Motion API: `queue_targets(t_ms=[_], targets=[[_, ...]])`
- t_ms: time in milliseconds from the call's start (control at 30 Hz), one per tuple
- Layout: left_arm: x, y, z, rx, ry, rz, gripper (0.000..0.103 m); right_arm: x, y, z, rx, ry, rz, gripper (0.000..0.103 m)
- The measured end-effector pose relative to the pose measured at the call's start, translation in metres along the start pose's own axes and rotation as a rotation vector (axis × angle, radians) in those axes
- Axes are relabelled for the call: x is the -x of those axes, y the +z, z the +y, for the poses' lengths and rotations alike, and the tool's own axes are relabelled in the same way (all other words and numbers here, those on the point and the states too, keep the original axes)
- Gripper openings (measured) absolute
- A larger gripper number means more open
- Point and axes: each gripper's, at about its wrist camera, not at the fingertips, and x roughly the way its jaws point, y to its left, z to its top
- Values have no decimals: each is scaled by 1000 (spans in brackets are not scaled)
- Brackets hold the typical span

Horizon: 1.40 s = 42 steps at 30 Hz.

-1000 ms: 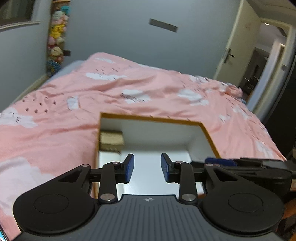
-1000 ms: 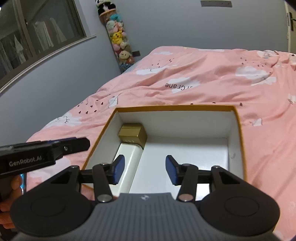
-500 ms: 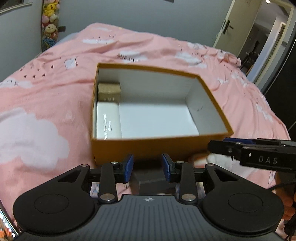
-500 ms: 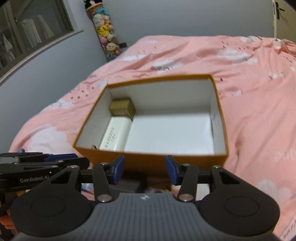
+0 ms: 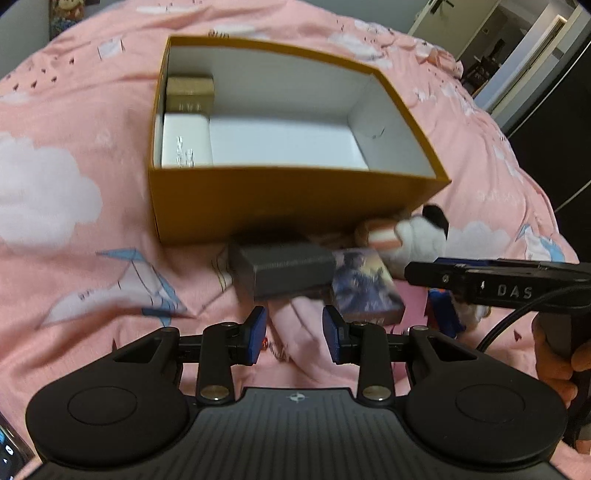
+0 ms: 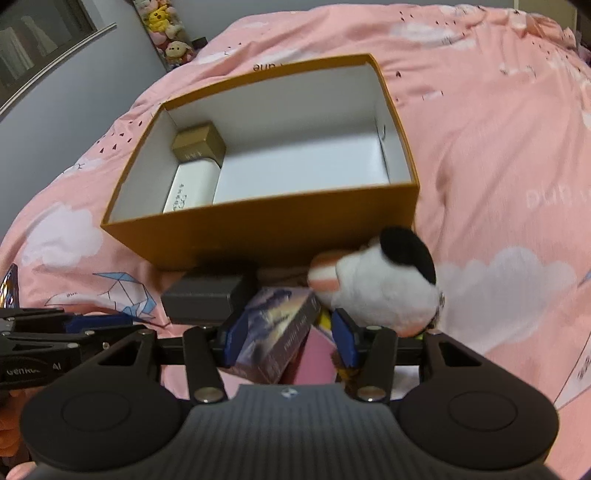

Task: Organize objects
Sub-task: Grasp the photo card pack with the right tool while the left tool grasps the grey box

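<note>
An open orange box (image 5: 280,206) (image 6: 258,236) lies on the pink bed, holding a gold box (image 5: 190,92) (image 6: 199,146) and a white box (image 5: 186,142) (image 6: 192,186) at its left side. In front of it lie a grey box (image 5: 284,269) (image 6: 207,299), a purple picture box (image 5: 364,286) (image 6: 280,325) and a white plush toy (image 5: 417,232) (image 6: 384,284). My left gripper (image 5: 293,332) is open and empty, just short of the grey box. My right gripper (image 6: 290,336) is open over the purple box, beside the plush.
The pink cloud-print duvet (image 5: 55,192) covers the bed all around. A pink item (image 6: 314,358) and a blue item (image 5: 441,306) lie near the pile. Stuffed toys (image 6: 166,33) hang at the far wall. A doorway (image 5: 517,48) is at the far right.
Both grippers have pulled back from above the orange box and tilted down. The grey box, purple box and plush in front of the box have come into view.
</note>
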Motion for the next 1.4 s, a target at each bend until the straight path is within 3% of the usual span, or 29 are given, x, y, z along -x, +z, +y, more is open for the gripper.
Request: queue_targets(t_ms=[367, 567, 700, 1000, 1300, 1400], targets=[[-16, 0, 4, 49, -48, 55, 39, -16, -8, -4, -30, 30, 83, 52], [-18, 14, 15, 134, 3, 0, 55, -25, -2, 1, -5, 44, 101, 57], [-24, 24, 36, 266, 0, -16, 64, -42, 5, -1, -10, 67, 156, 58], [-45, 36, 62, 429, -27, 27, 72, -77, 21, -8, -80, 143, 269, 59], [-73, 34, 79, 567, -112, 106, 72, -100, 22, -22, -203, 208, 322, 57], [-78, 33, 79, 582, -117, 111, 65, -98, 22, -23, -211, 205, 316, 51]])
